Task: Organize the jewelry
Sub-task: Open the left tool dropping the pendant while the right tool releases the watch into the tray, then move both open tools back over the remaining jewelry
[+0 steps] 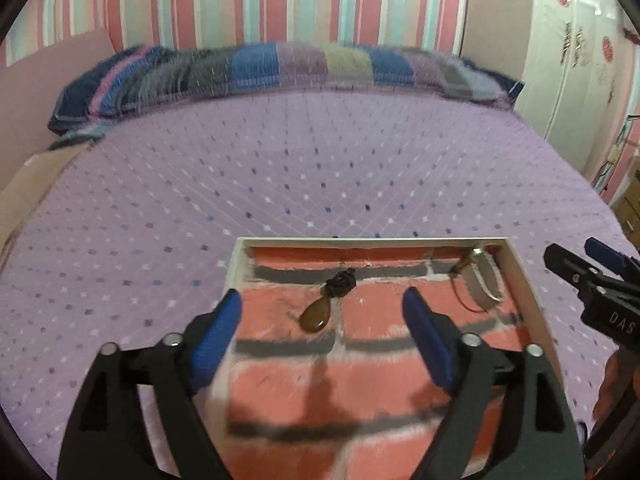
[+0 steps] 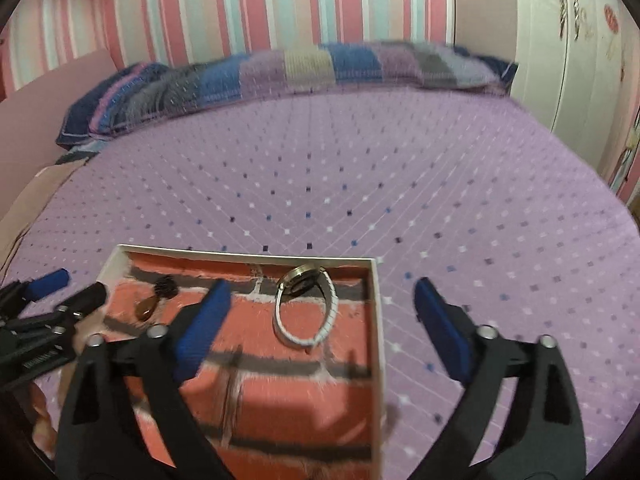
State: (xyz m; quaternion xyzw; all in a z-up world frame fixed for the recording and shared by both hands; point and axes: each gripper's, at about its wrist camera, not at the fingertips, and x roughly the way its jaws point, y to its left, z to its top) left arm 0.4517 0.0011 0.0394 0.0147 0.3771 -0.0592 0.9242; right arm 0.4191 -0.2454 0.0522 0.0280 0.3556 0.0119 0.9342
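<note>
Inside the box (image 1: 532, 292), pendant (image 1: 316, 316) lies at twelve o'clock from my left gripper (image 1: 322, 334); watch (image 2: 306, 306) upright (resting on its band). Both grippers, right gripper (image 2: 320, 326) included, gape wide, empty.

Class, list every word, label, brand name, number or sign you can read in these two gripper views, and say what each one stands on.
"DAS": white letters on the black body of the right gripper, left wrist view; the print runs on out of sight.
White print on the left gripper, right wrist view: too blurred to read.
Stickers on the white wardrobe: nothing readable.
Watch face: too small to read.
Box, pendant: no text.
</note>
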